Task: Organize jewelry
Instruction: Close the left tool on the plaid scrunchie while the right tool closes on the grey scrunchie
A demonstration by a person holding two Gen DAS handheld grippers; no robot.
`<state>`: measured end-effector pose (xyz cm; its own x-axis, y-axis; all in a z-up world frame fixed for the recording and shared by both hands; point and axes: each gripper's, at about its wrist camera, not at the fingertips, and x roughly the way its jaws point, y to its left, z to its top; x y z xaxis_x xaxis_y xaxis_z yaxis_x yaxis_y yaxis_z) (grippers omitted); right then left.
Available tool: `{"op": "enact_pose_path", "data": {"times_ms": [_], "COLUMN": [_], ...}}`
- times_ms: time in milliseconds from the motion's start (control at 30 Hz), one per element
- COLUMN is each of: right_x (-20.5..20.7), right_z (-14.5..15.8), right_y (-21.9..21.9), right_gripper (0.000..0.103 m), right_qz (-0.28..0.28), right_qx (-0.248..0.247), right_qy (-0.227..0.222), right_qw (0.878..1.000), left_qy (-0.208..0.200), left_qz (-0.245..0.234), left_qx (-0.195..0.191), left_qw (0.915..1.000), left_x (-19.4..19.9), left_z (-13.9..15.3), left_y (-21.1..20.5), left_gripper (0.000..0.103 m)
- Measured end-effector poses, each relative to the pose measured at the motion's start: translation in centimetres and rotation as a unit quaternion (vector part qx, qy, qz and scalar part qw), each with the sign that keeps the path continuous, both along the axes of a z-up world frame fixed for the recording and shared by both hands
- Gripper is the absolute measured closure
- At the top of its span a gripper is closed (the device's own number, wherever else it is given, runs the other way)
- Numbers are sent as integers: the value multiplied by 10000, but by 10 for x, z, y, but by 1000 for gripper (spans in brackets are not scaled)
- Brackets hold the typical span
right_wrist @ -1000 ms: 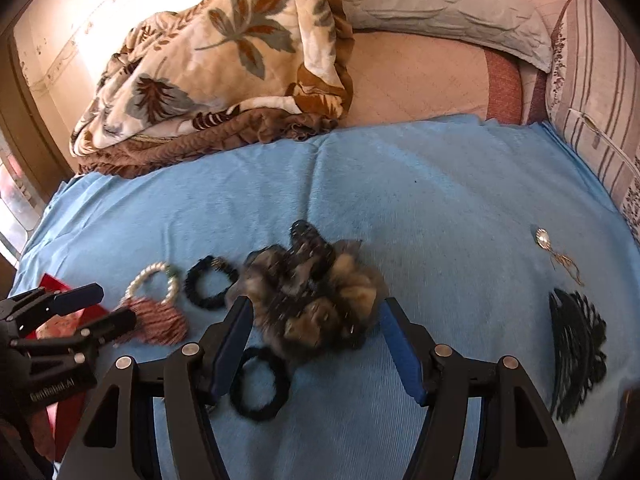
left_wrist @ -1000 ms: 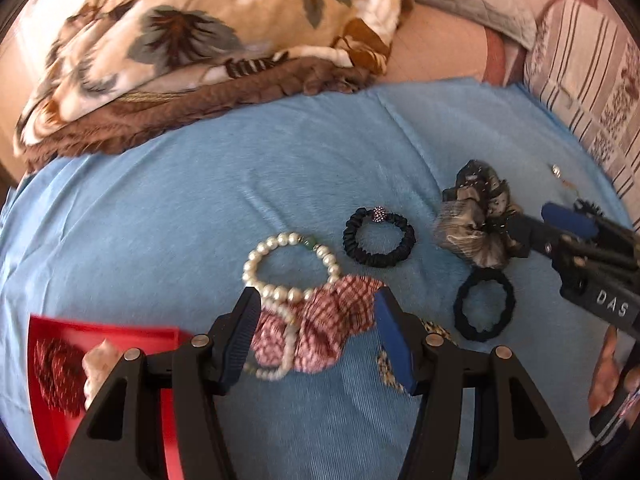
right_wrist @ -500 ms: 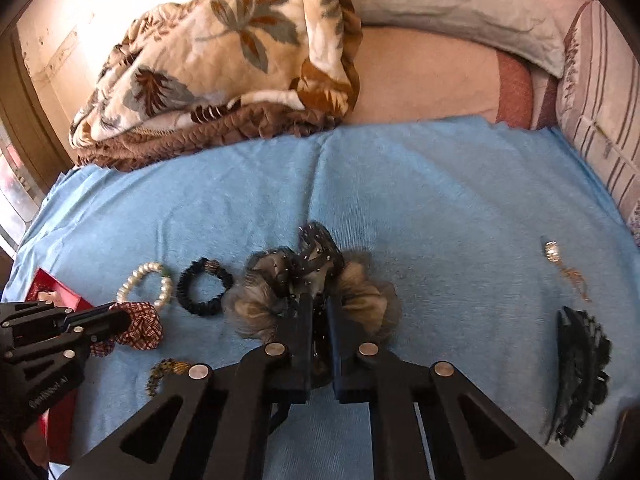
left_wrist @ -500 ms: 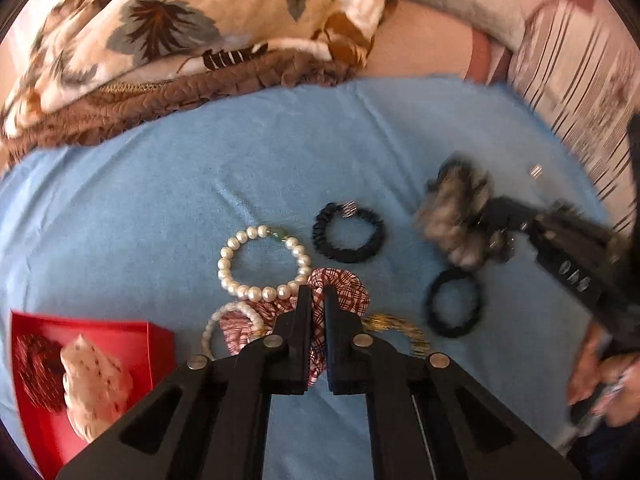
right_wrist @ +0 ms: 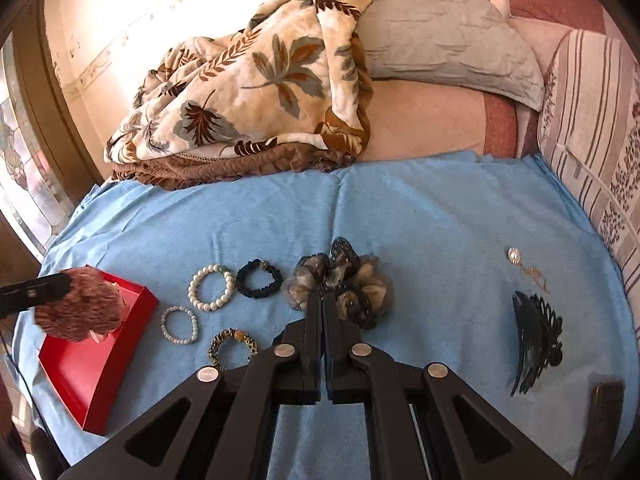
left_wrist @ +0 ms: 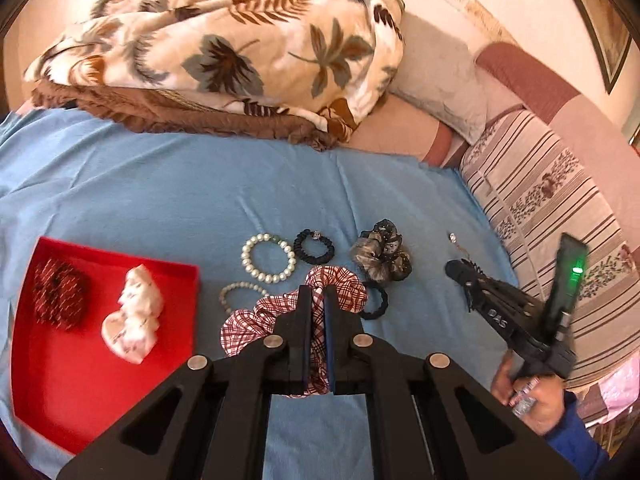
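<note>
Jewelry and hair ties lie scattered on the blue towel (right_wrist: 420, 216); the red-and-white checked fabric scrunchie (left_wrist: 320, 300) is pinched in the left gripper (left_wrist: 316, 312), lifted beside the red cardboard tray (left_wrist: 80, 360), which already holds a dark red scrunchie (left_wrist: 58, 294) and a white one (left_wrist: 134, 320); the right gripper (right_wrist: 323, 308) is clamped on the grey-brown gauzy scrunchie (right_wrist: 340, 284), seemingly just off the towel; this looks like the carry step; next, each load wants swinging over the tray, then the jaws parting.
</note>
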<state>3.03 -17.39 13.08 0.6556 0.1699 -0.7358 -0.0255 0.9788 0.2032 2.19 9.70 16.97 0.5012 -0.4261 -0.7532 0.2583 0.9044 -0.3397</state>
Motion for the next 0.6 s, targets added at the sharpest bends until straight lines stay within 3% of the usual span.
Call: {"op": "enact_pose_path", "data": {"times_ms": [33,100,267,367,400,467,500,533,600], "right_x": [2,4,39,64,71,85,90,93,91], "right_z": [-4,-10,-40,-60,-65,-77,-82,-85,-82], "right_y": [-2,-4,-8,-10,-10,-11,-11,-10,-10], "right_gripper": [53,20,20,24,31,54,80,91,96], "right_qz": [-44,-219,-401,-363,-348,-244,-156,-98,-68], "right_qx": [-7,-125,-138,-267,-314,-294,-246,-231,-231], "right_qy": [42,-14,263,443,493,629,733,797,719], "right_qw": [10000,9997,9988,9980,9977,9973,9969,9965,9971], "left_qy": [10,81,552,840,912,974,982,987,974], "left_qz": [29,68,-19,-90,-114,-133,-131,-129,-112], "left_qx": [-59,-149,-349,-307,-298,-245,-207,-181,-181], "left_qw": [10000,9998,9979,9959,9953,9949,9949,9949,9950], "left_x": [-3,-7,-1,7,10,12,14,15,13], "left_z": [0,-4,-43,-74,-82,-93,-96,-98,-97], "left_y": [4,11,7,-5,-9,-15,-17,-18,-17], "left_gripper": [98,98,98,98,98,98,98,98,98]}}
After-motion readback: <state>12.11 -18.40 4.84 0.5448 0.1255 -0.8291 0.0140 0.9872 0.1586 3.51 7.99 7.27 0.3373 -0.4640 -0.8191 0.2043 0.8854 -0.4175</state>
